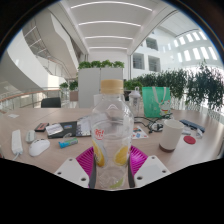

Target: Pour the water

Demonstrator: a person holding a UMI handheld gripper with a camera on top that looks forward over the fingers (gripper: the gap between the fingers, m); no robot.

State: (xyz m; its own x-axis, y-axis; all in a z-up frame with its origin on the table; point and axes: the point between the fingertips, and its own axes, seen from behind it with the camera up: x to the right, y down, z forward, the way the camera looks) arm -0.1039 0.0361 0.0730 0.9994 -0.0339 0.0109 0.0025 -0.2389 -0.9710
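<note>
The gripper (111, 160) is clamping a clear plastic cup (112, 150) between its pink pads (86, 157). Just beyond, a clear water bottle (112, 102) is standing upright on the table (30, 125); farther toward the table's right side, a white cup (171, 136) is sitting.

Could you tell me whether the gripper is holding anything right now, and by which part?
Yes: the gripper is shut on the clear plastic cup, with a pad pressing each side of its lower wall, a bottle behind it.
</note>
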